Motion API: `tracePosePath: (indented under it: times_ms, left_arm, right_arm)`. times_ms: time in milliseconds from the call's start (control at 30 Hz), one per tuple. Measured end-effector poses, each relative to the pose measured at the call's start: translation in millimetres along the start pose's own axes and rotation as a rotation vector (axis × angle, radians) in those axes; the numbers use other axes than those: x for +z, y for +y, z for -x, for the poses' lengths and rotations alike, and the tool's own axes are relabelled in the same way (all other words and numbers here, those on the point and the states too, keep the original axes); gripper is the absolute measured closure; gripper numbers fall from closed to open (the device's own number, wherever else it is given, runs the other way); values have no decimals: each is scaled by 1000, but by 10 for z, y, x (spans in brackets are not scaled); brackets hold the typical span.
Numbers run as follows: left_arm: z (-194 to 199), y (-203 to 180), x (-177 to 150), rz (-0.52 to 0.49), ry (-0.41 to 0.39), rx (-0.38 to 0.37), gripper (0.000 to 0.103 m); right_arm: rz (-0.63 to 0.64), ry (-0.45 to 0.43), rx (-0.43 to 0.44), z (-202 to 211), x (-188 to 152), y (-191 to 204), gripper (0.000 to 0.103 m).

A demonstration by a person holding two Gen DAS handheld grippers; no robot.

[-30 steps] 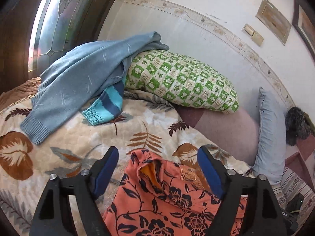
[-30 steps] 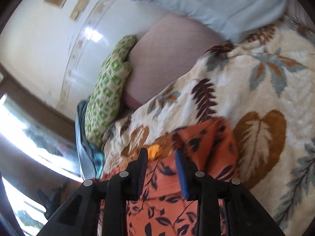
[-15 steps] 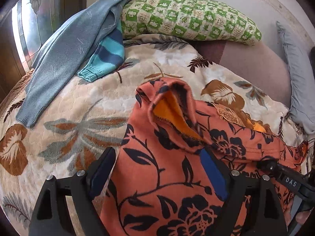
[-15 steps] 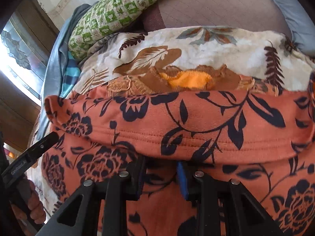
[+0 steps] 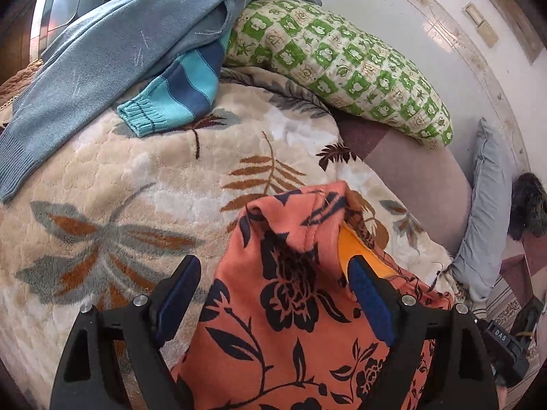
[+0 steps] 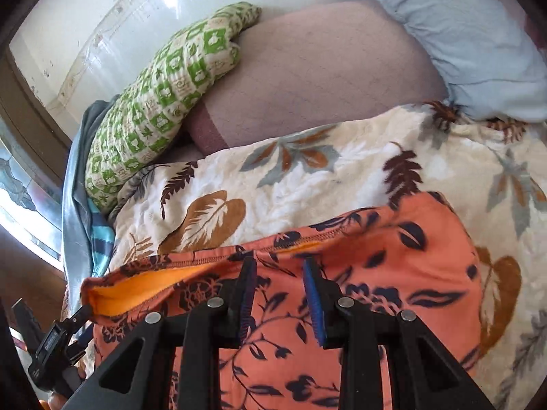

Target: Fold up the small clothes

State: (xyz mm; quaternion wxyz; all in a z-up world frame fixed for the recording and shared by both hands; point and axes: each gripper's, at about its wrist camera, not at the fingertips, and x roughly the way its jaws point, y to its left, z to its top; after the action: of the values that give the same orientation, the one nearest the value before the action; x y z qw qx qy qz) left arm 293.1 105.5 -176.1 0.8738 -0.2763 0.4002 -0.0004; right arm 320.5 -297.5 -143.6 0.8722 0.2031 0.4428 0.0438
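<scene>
garment: our orange fleece top with the dark navy flower print point(image 5: 290, 311) lies on the cream leaf-patterned plush blanket point(image 5: 136, 177), right under and ahead of both tools.
what changed: half a second back the top was spread wide under the left tool with a raised flap; now it's bunched into a narrower peak just past the tips, yellow-orange lining point(image 5: 355, 249) showing. From the right view, the thick folded band that sat close to the tips has moved off, and the hem edge now lies just beyond them.
meaning: looks to us like one fold is in and we're lining up the next.
axis: from the right tool the hem runs side to side; from the left the cloth runs away from us, peak pointing to the green checked pillow point(image 5: 342, 68).
left gripper point(image 5: 273, 294): jaws wide, straddling cloth, no pinch.
right gripper point(image 6: 278, 294): jaws narrow, cloth underneath; we can't tell if they hold it.
further out: grey-blue knit sweater point(image 5: 102, 54), far left.
</scene>
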Motion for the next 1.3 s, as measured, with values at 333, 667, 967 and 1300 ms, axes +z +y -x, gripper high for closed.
tracePosePath:
  times_ms: [333, 667, 967, 1300]
  left_arm:
    - [-235, -304, 13, -56, 37, -77, 13]
    - [-274, 136, 244, 191, -57, -60, 10]
    - [-175, 24, 250, -12, 54, 135, 10]
    - [-30, 269, 79, -17, 97, 302, 10]
  right_arm:
    - [-183, -6, 45, 147, -342, -720, 71]
    - [-275, 43, 51, -115, -292, -950, 72]
    - [-230, 92, 41, -240, -378, -790, 72]
    - [-146, 56, 208, 189, -514, -342, 72]
